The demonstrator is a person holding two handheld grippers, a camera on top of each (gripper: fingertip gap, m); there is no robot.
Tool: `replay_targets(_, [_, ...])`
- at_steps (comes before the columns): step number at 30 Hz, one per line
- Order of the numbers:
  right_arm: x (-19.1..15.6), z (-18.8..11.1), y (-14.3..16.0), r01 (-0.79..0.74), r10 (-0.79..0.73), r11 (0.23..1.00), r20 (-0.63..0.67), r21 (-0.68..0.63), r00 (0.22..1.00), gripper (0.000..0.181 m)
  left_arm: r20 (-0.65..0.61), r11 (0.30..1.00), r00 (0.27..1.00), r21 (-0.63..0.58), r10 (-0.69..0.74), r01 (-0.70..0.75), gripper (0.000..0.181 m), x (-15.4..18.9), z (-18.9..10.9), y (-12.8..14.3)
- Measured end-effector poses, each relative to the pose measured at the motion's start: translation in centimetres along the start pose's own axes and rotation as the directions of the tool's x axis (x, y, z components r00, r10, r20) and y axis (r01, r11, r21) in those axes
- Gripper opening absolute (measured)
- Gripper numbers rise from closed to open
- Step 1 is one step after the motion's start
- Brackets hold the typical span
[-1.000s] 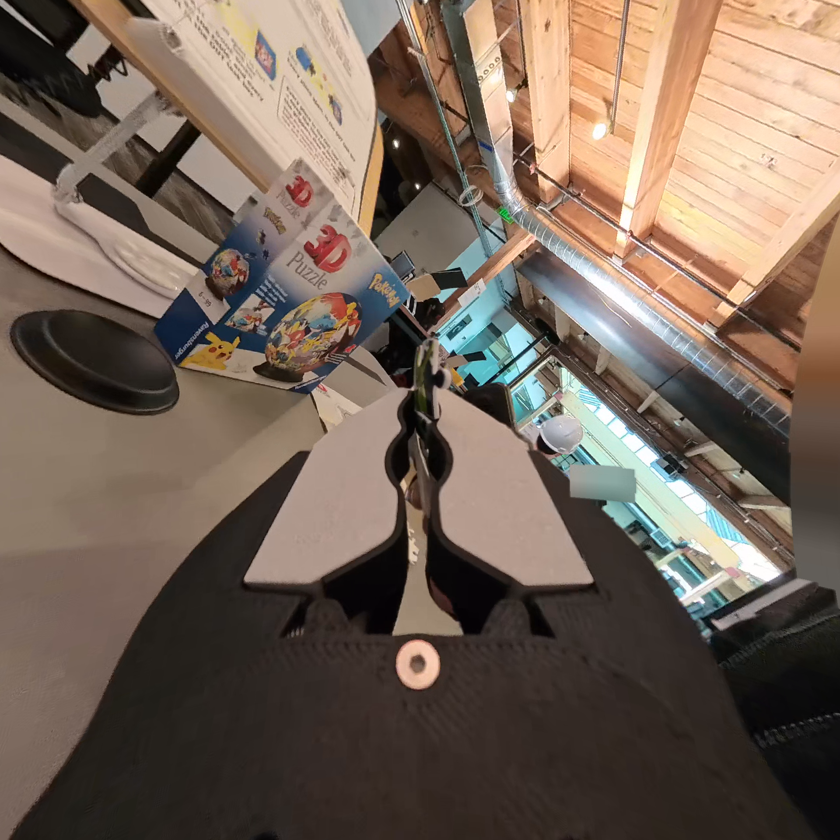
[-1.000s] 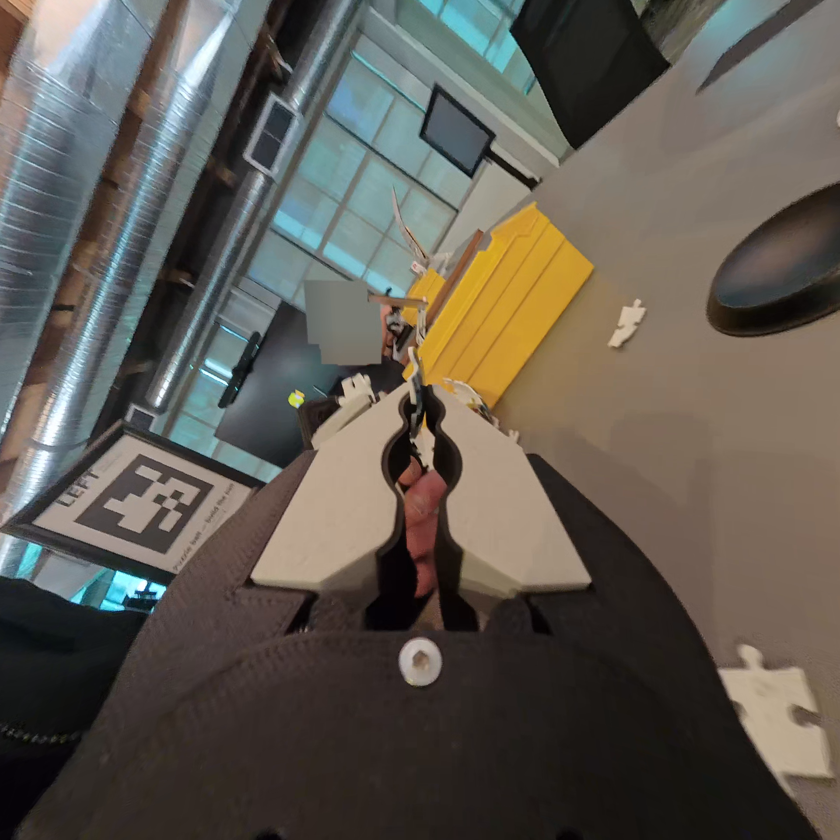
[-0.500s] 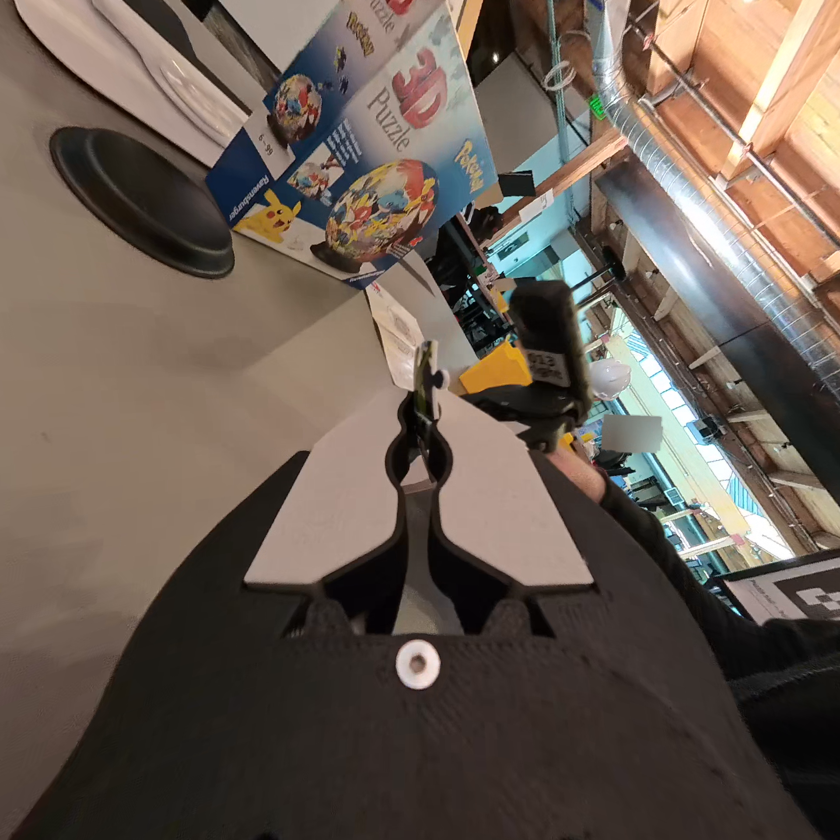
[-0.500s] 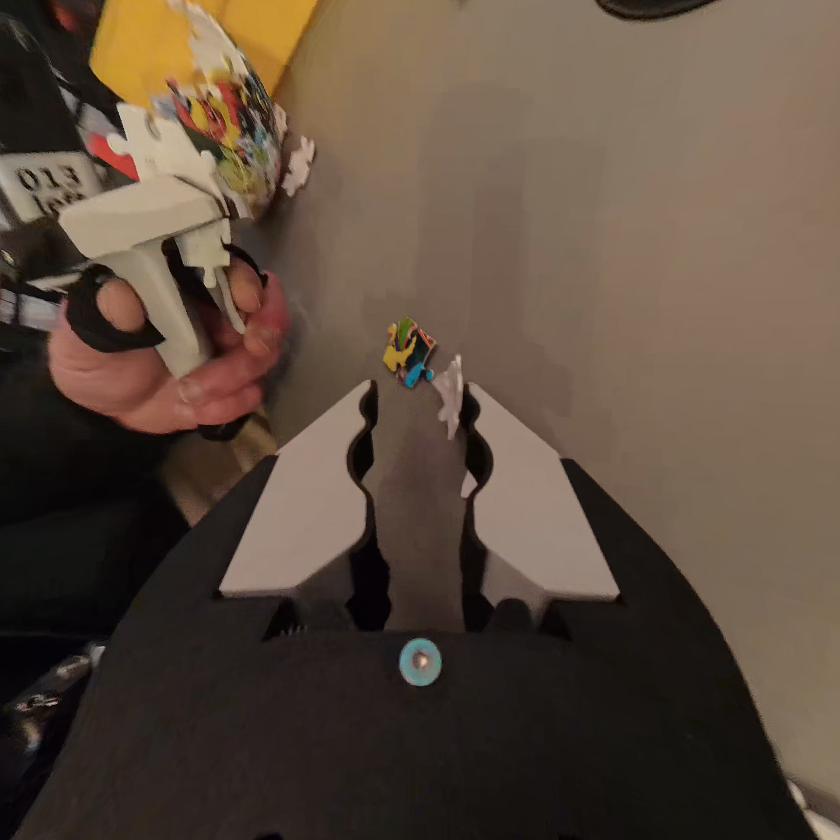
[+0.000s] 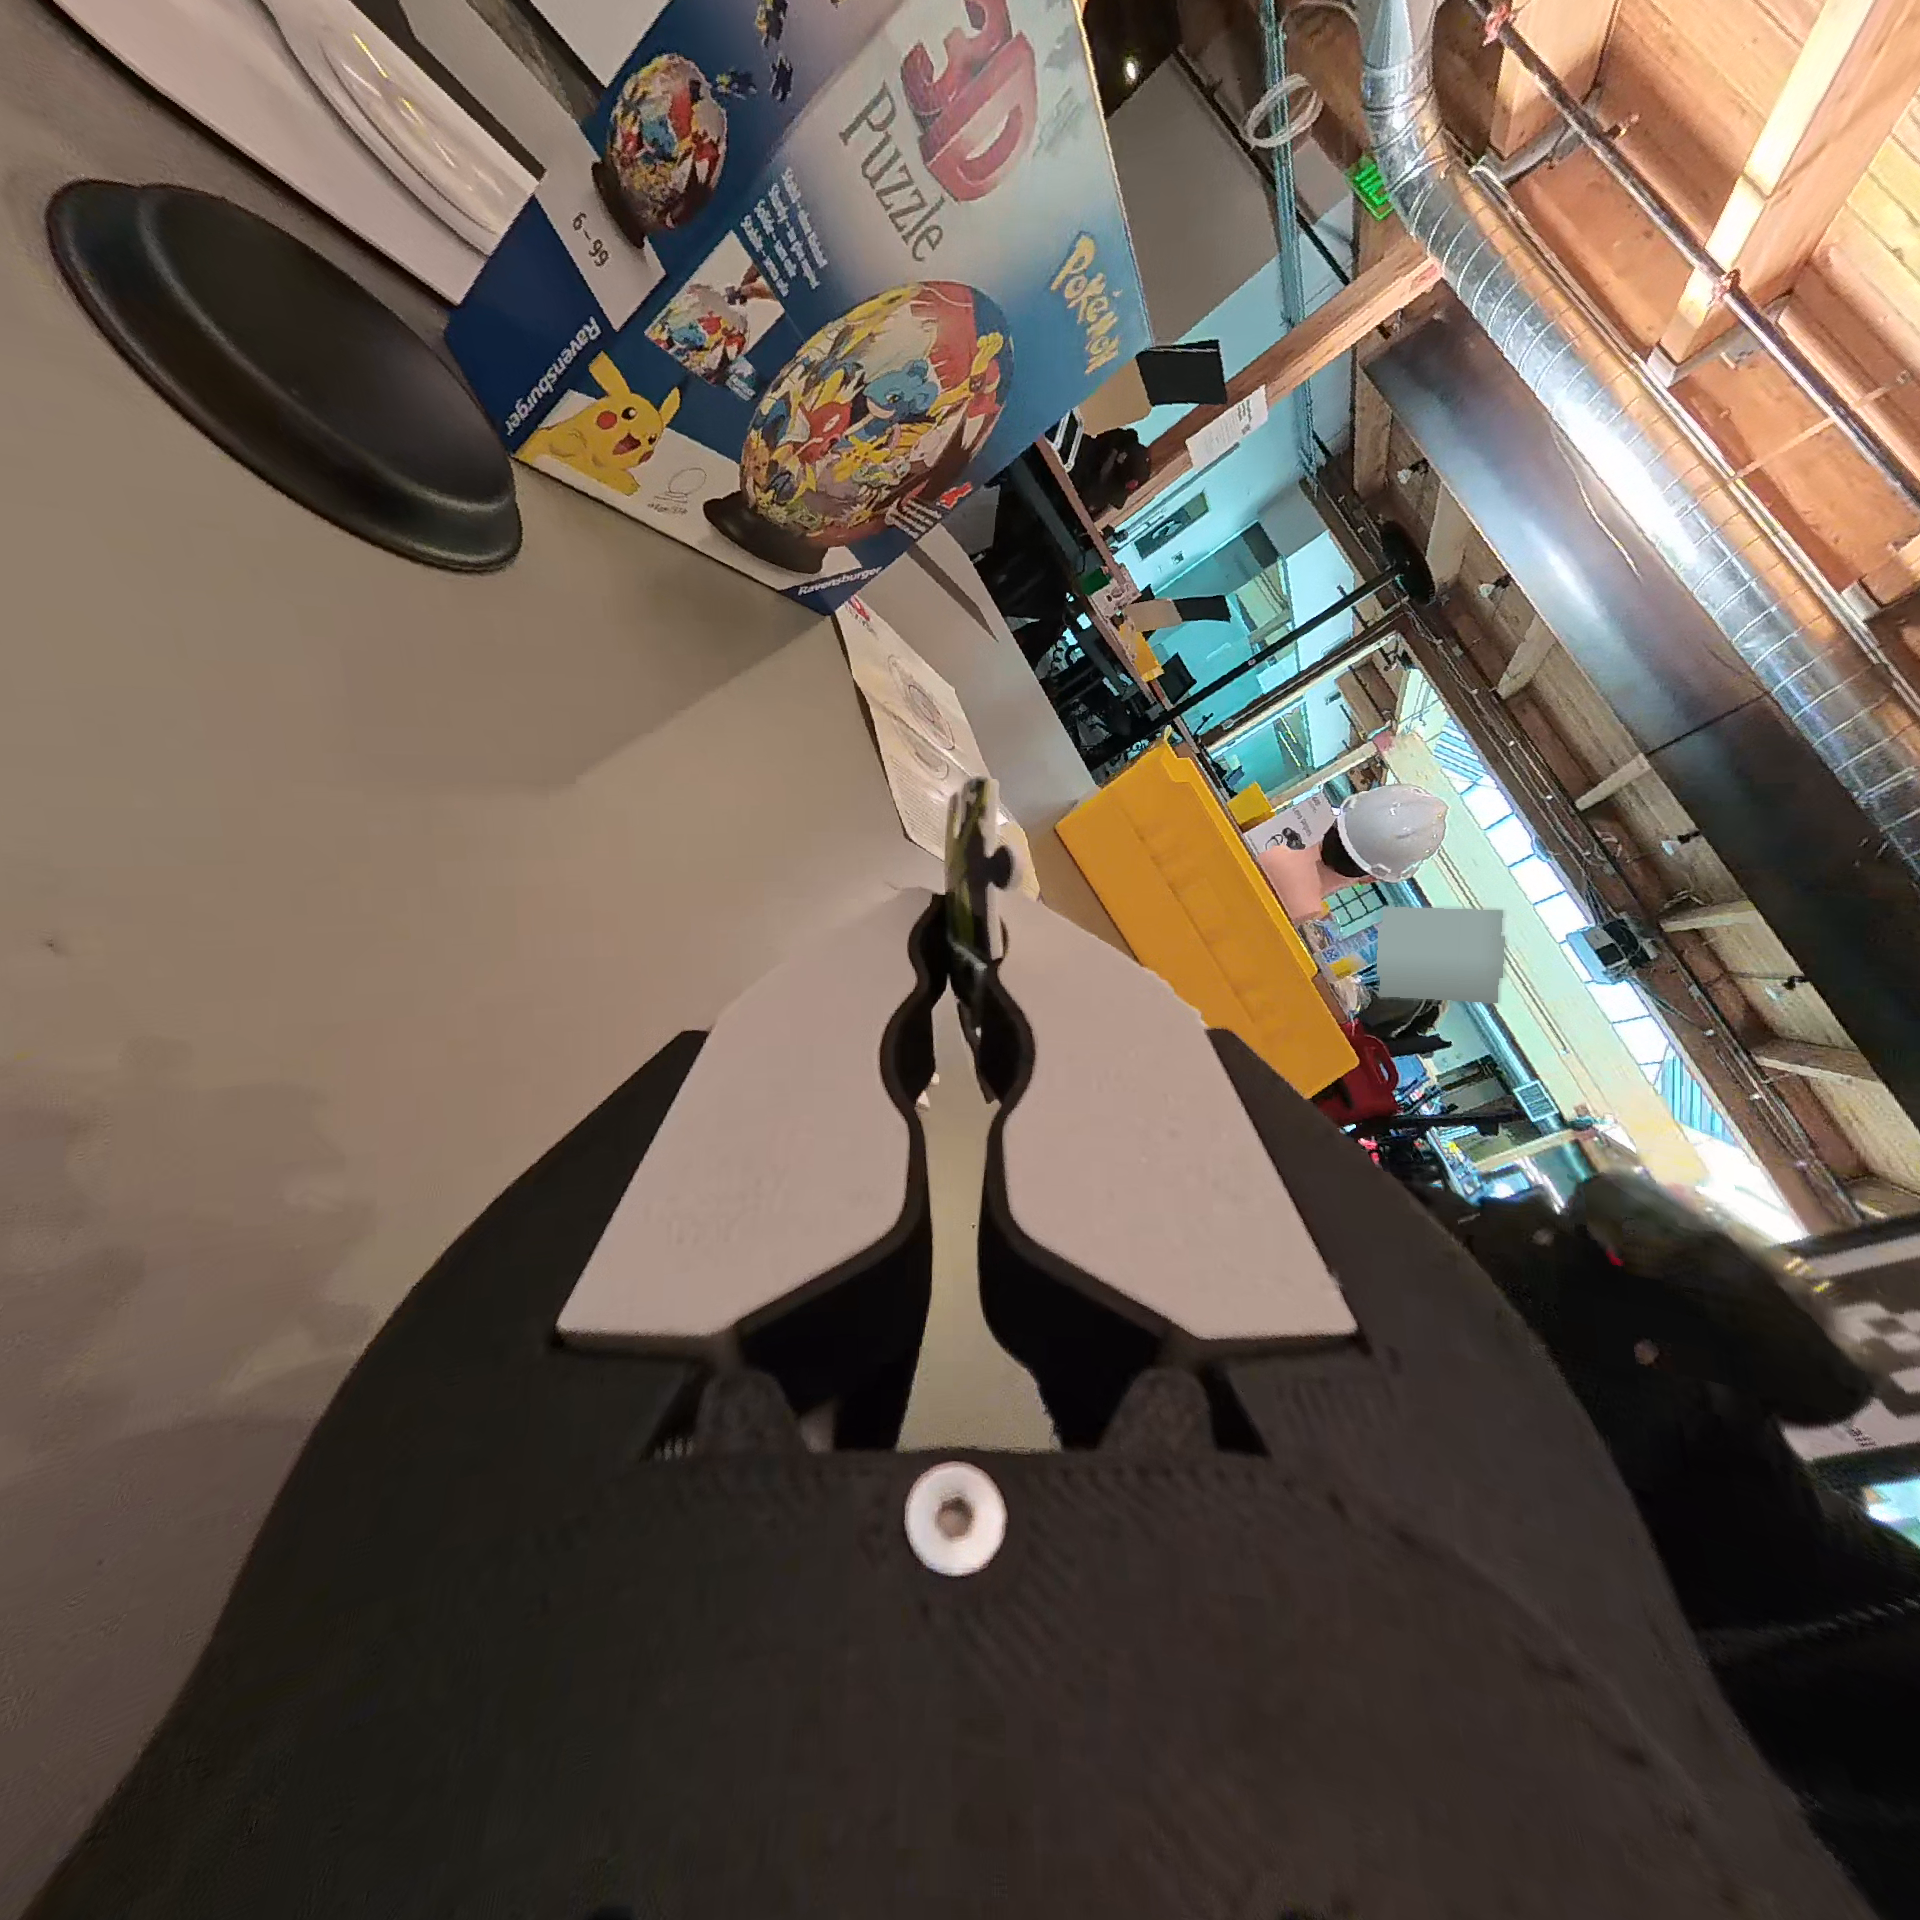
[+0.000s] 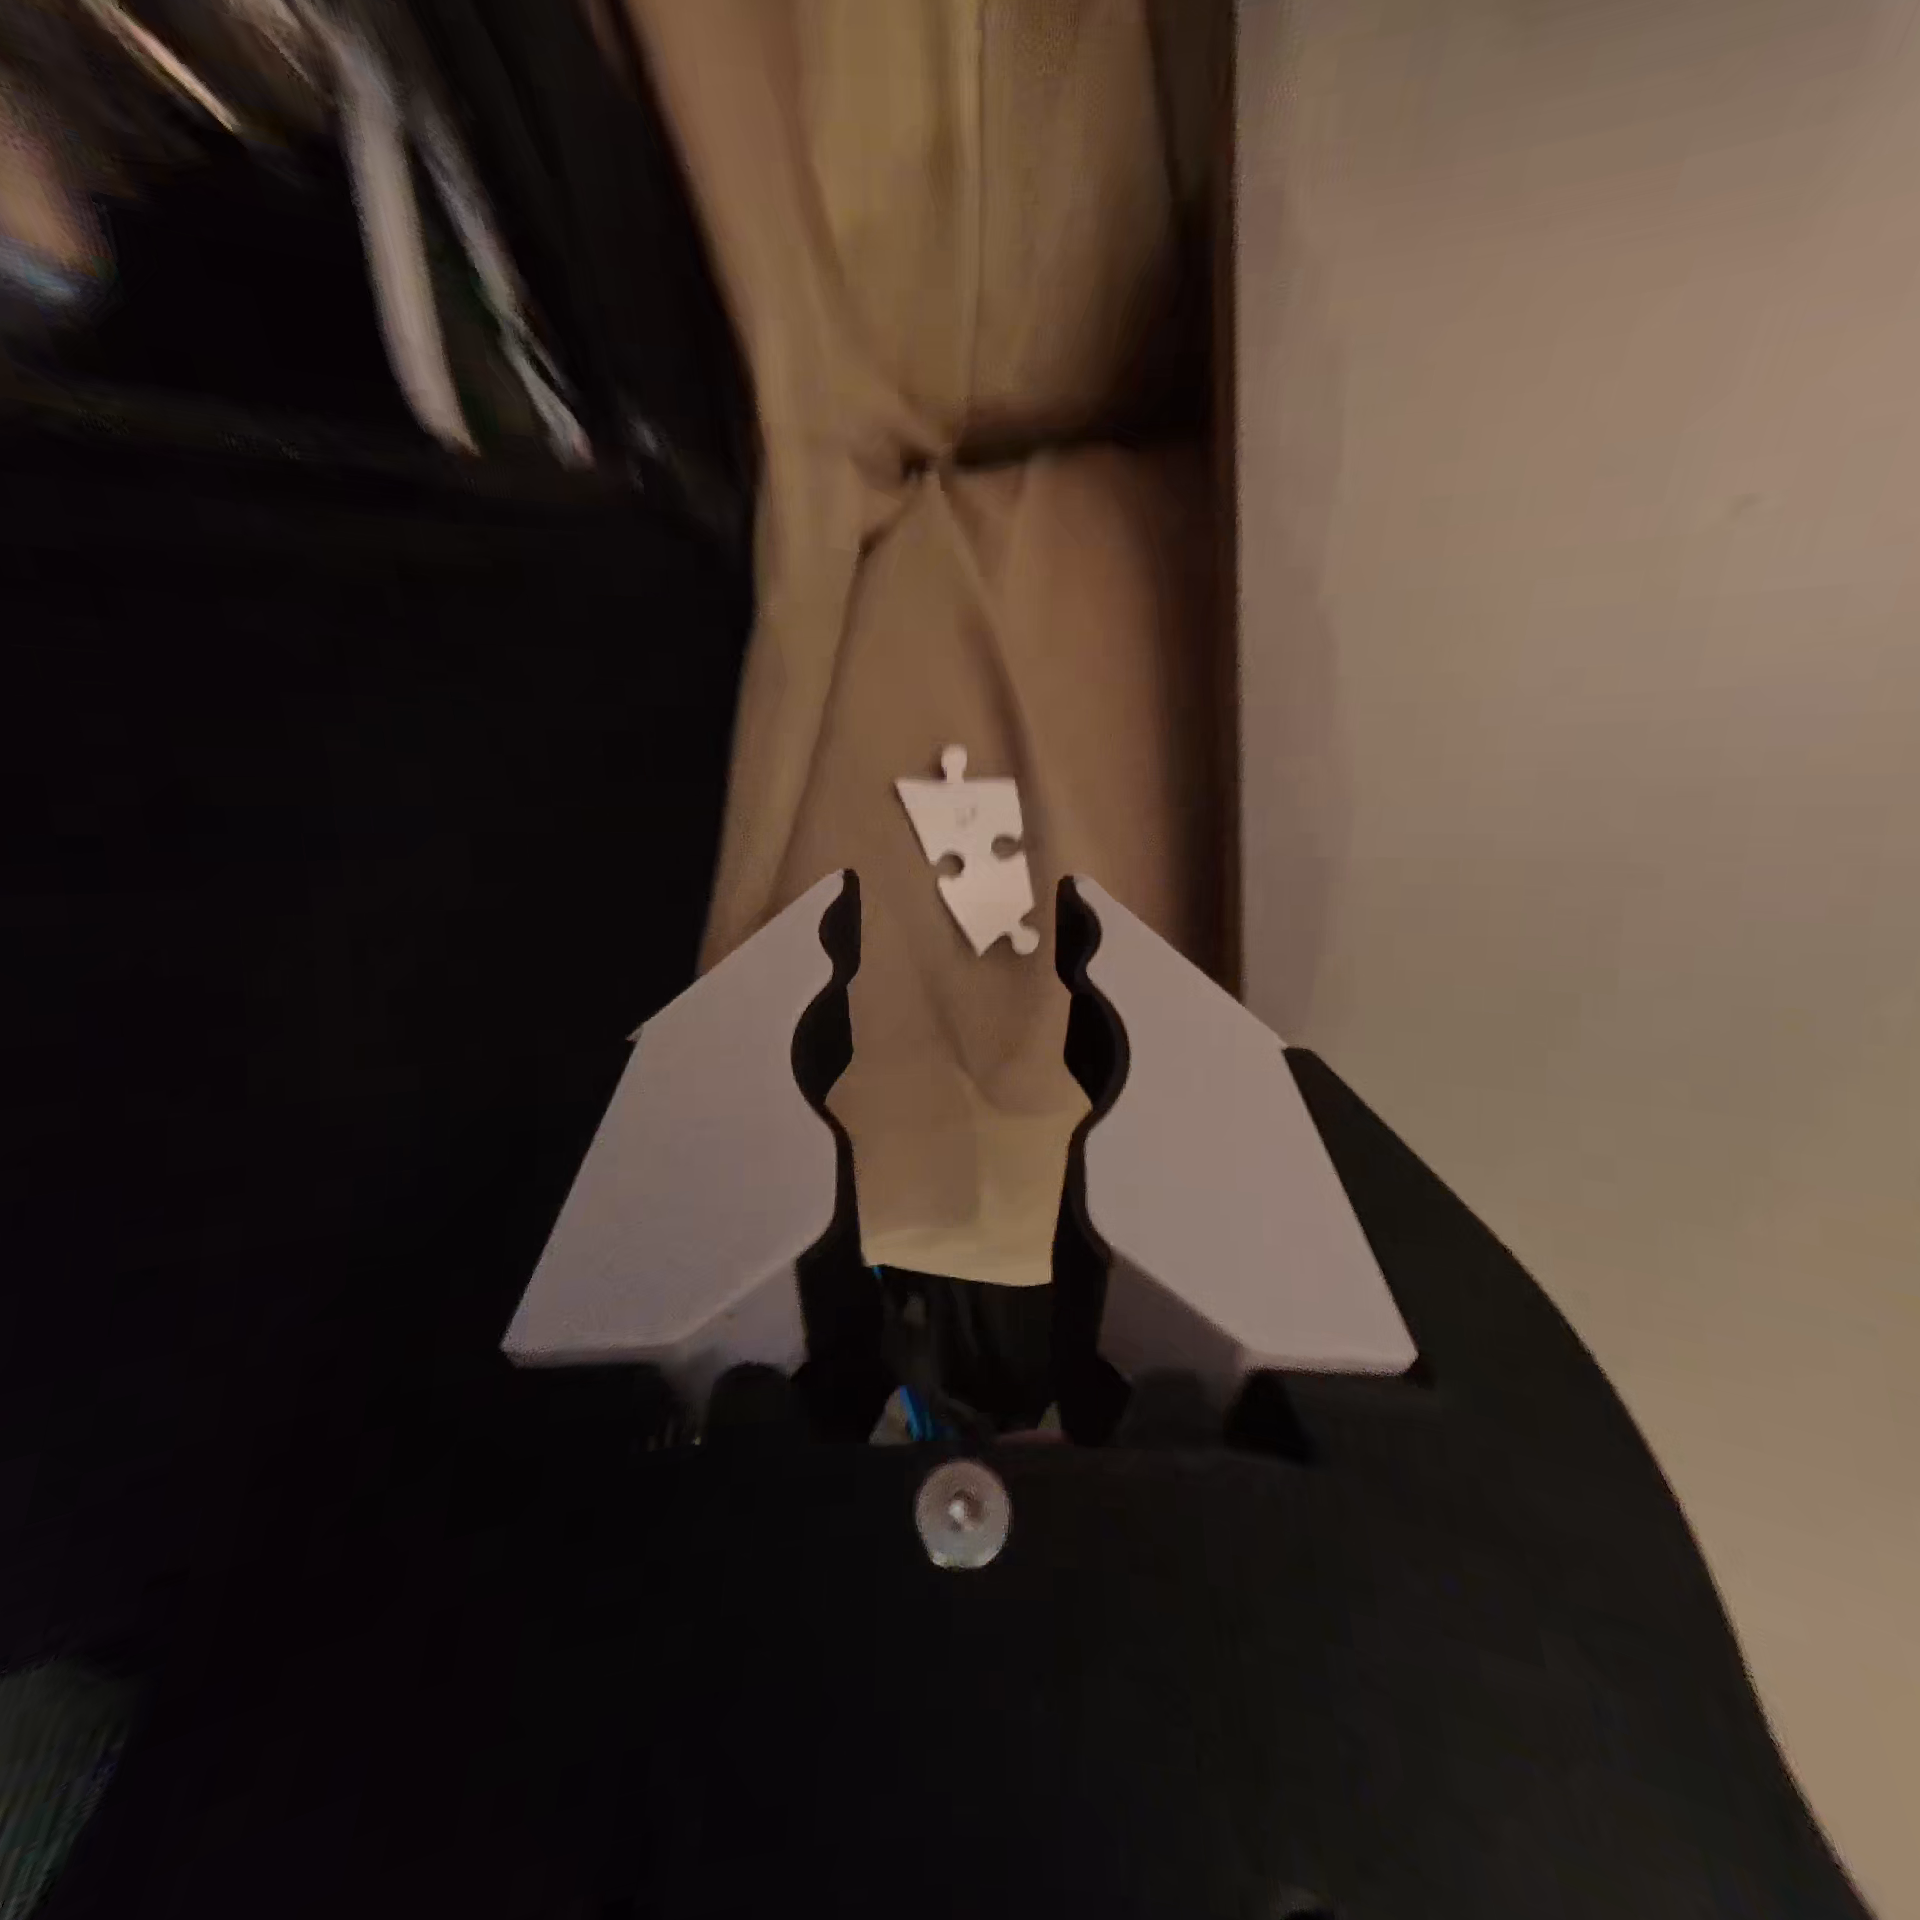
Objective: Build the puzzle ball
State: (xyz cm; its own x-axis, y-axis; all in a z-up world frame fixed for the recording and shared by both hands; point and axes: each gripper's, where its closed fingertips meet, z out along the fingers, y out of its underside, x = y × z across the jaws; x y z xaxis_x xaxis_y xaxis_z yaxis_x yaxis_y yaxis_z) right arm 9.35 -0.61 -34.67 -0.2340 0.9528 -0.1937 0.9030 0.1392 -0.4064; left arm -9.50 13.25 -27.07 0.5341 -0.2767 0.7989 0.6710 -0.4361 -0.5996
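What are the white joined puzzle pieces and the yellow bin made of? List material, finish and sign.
White joined puzzle pieces: likely thin rigid plastic or card, matte; flat, crisp-cut knobs.
Yellow bin: apparently moulded plastic, smooth with slight sheen; uniform colour, ribbed wall.

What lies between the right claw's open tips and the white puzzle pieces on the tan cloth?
Nothing but bare tan cloth, in the right wrist view; the joined white puzzle pieces lie just beyond the right claw.

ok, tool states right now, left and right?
Left tool: shut on a puzzle piece, held edge-on.
Right tool: open, empty; a white joined pair of pieces lies beyond its tips.
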Motion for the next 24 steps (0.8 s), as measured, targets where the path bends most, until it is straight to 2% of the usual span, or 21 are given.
replay_targets(2, [0.7, 1.1, 1.5, 0.003, -0.008, 0.995, -0.057, -0.103, 0.998, 0.037, -0.004, 1.000, 1.000, 0.001, 0.001, -0.001, 0.003, 0.2, -0.1, 0.2])
replay_targets(4, [-0.5, 1.9, 0.7, 0.024, -0.022, 0.995, 0.016, -0.094, 1.000, 0.031, -0.006, 1.000, 1.000, -0.004, 0.002, -0.002, 0.003, 0.4, -0.3, 0.5])
replay_targets(7, [-0.3, 3.0, 0.5, 0.046, -0.046, 0.994, 0.011, -0.104, 0.999, 0.023, -0.011, 1.000, 1.000, -0.006, 0.002, -0.003, 0.003, 0.6, -0.6, 0.7])
replay_targets(11, [-0.1, 2.9, 0.2, 0.065, -0.066, 0.993, -0.001, -0.097, 0.998, 0.009, -0.025, 0.999, 0.999, -0.018, -0.027, 0.027, 0.003, 0.6, -0.9, 0.9])
replay_targets(14, [0.3, 2.2, -0.5, 0.031, -0.032, 0.999, -0.001, -0.031, 1.000, 0.000, -0.019, 0.998, 0.999, -0.044, -0.037, 0.036, 0.003, 0.5, -1.1, 1.2])
replay_targets(17, [0.0, 0.3, -2.4, 0.036, -0.040, 0.995, 0.041, 0.092, 0.998, 0.000, -0.015, 0.997, 0.999, -0.057, -0.043, 0.042, 0.003, 0.3, -1.6, 1.3])
replay_targets(21, [2.7, -2.7, -6.6, 0.109, -0.094, 0.966, -0.074, 0.235, 0.993, 0.000, 0.005, 0.990, 0.998, -0.125, -0.065, 0.065, 0.003, -0.4, -2.0, 1.8])
replay_targets(24, [6.0, -3.1, -8.6, 0.182, -0.147, 0.964, -0.179, 0.195, 0.973, 0.000, 0.063, 0.969, 0.995, -0.228, -0.084, 0.096, 0.003, -1.4, -2.2, 3.3])
